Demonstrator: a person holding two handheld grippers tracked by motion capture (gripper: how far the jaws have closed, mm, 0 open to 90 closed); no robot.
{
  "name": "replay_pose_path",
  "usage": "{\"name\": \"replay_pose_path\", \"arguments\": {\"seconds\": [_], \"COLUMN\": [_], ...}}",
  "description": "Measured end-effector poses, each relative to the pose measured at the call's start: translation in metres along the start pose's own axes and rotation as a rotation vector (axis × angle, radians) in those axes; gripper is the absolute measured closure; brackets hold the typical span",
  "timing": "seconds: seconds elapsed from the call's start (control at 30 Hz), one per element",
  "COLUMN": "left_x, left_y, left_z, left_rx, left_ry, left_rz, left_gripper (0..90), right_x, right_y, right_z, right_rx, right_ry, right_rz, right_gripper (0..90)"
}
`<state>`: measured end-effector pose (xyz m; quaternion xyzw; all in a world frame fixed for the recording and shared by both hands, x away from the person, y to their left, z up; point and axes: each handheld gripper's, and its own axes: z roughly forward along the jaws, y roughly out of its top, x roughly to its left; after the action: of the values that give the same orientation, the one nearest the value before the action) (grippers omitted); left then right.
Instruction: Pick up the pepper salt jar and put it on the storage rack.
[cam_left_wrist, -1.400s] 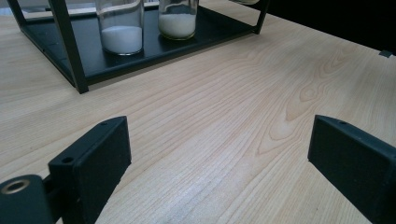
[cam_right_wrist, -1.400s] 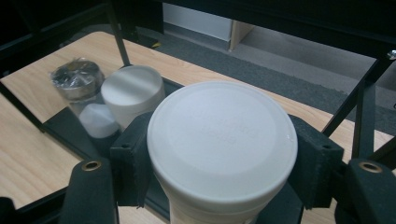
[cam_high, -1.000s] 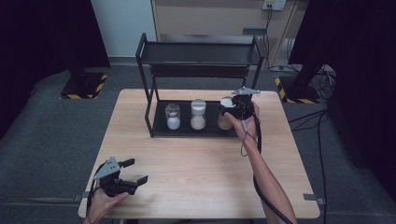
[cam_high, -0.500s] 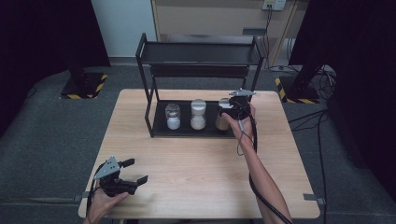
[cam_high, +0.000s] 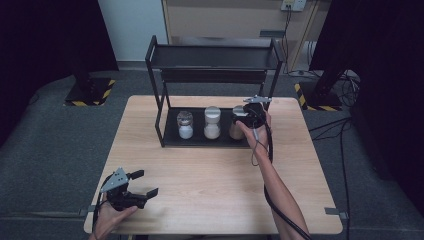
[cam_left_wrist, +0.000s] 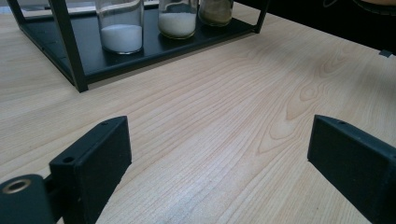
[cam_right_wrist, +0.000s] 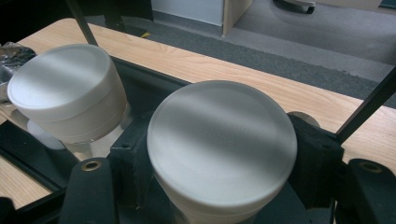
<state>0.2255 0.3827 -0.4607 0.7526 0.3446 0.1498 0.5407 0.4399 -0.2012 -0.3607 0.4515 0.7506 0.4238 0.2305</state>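
Three white-lidded glass jars stand in a row on the bottom shelf of a black two-tier rack (cam_high: 215, 55). The left jar (cam_high: 185, 125) and middle jar (cam_high: 212, 122) hold white powder. The right jar (cam_high: 236, 125) holds brown powder, and my right gripper (cam_high: 247, 117) is shut on it from the right. In the right gripper view the held jar's lid (cam_right_wrist: 222, 140) sits between the jaws of the right gripper (cam_right_wrist: 219, 161), with the middle jar's lid (cam_right_wrist: 60, 88) beside it. My left gripper (cam_high: 145, 184) rests open at the table's front left; its jaws (cam_left_wrist: 219, 154) hold nothing.
The wooden table (cam_high: 210, 180) has bare surface between the rack and its front edge. The rack's upper shelf (cam_high: 215, 75) hangs low over the jars. The rack's front post (cam_left_wrist: 70, 51) and the jars (cam_left_wrist: 120, 28) lie ahead of the left gripper.
The right gripper, shut on the brown jar, has shifted slightly to the left along the shelf. The left gripper has stayed where it was.
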Motion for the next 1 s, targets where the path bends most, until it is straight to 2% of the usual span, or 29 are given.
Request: {"name": "replay_pose_path", "arguments": {"seconds": [0.27,0.43,0.67,0.83,1.0], "left_x": [0.0,0.0,-0.001,-0.001,-0.001], "left_y": [0.0,0.0,0.0,0.0,0.001], "left_z": [0.0,0.0,0.0,0.0,0.0], "left_rx": [0.0,0.0,0.0,-0.001,0.0], "left_ry": [0.0,-0.001,-0.001,0.0,0.001], "left_rz": [0.001,0.001,0.004,0.004,0.006], "left_gripper": [5.1,5.1,5.1,5.1,5.1], "right_x": [-0.002,-0.003,-0.001,0.003,0.004], "right_y": [-0.002,-0.006,-0.009,-0.008,0.004], "right_z": [0.003,0.004,0.003,-0.006,-0.026], "right_rx": [0.009,-0.005,-0.011,-0.058,-0.106], "right_ry": [-0.007,-0.007,-0.013,-0.021,-0.009], "right_rz": [0.011,0.016,0.006,0.0,-0.021], "right_gripper": [33.5,33.4,32.4,17.9,12.5]}}
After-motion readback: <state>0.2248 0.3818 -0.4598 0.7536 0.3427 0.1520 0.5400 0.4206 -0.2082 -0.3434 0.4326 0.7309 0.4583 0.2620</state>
